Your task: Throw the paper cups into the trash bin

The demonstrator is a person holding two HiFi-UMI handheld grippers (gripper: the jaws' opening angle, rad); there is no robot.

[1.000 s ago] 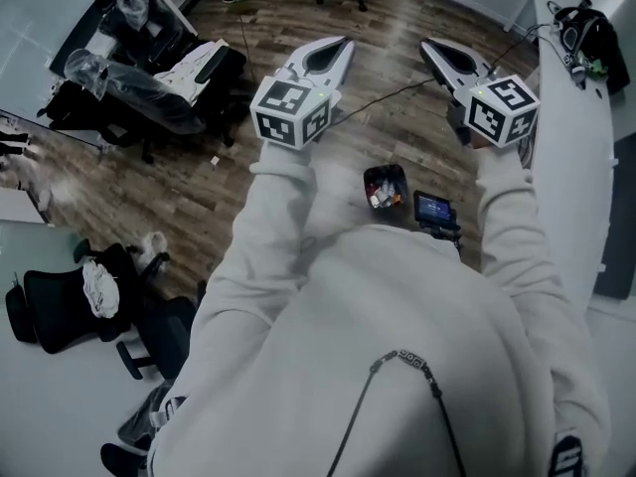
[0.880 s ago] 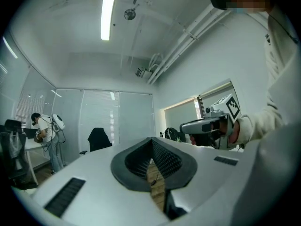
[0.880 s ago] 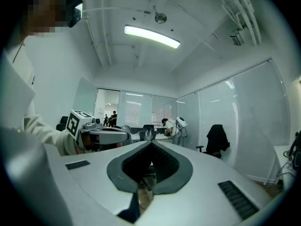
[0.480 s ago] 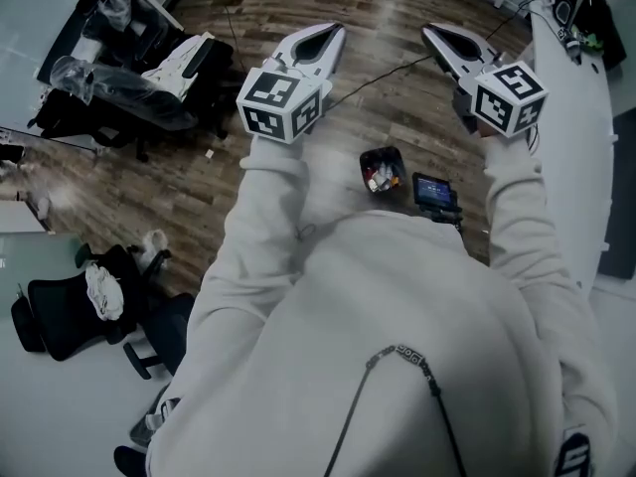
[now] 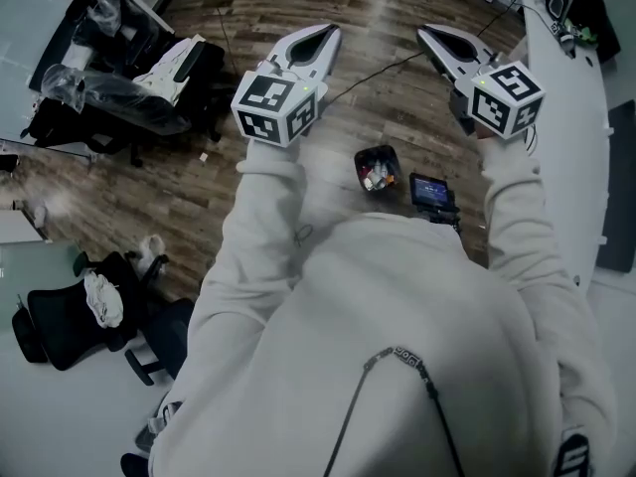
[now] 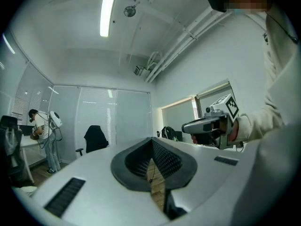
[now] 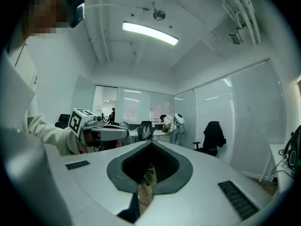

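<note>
I hold both grippers up at chest height over a wooden floor. In the head view my left gripper (image 5: 323, 34) and my right gripper (image 5: 429, 36) point forward, both shut with nothing between the jaws. A small black trash bin (image 5: 378, 168) stands on the floor below and between them, with bits of rubbish inside. No loose paper cup shows in any view. The left gripper view looks along its closed jaws (image 6: 152, 141) across the room and shows the right gripper (image 6: 207, 126) beside it. The right gripper view shows its own closed jaws (image 7: 151, 144) and the left gripper (image 7: 101, 133).
A black device (image 5: 432, 192) hangs at my chest near the bin. A white desk (image 5: 581, 127) with a black bag (image 5: 576, 8) runs along the right. Office chairs (image 5: 70, 311) and bagged clutter (image 5: 119, 82) fill the left. A cable (image 5: 383, 71) crosses the floor. A person (image 6: 44, 135) stands far off.
Both grippers have lifted slightly and stayed shut. The bin has drifted a little up and left in the head view as the head moved.
</note>
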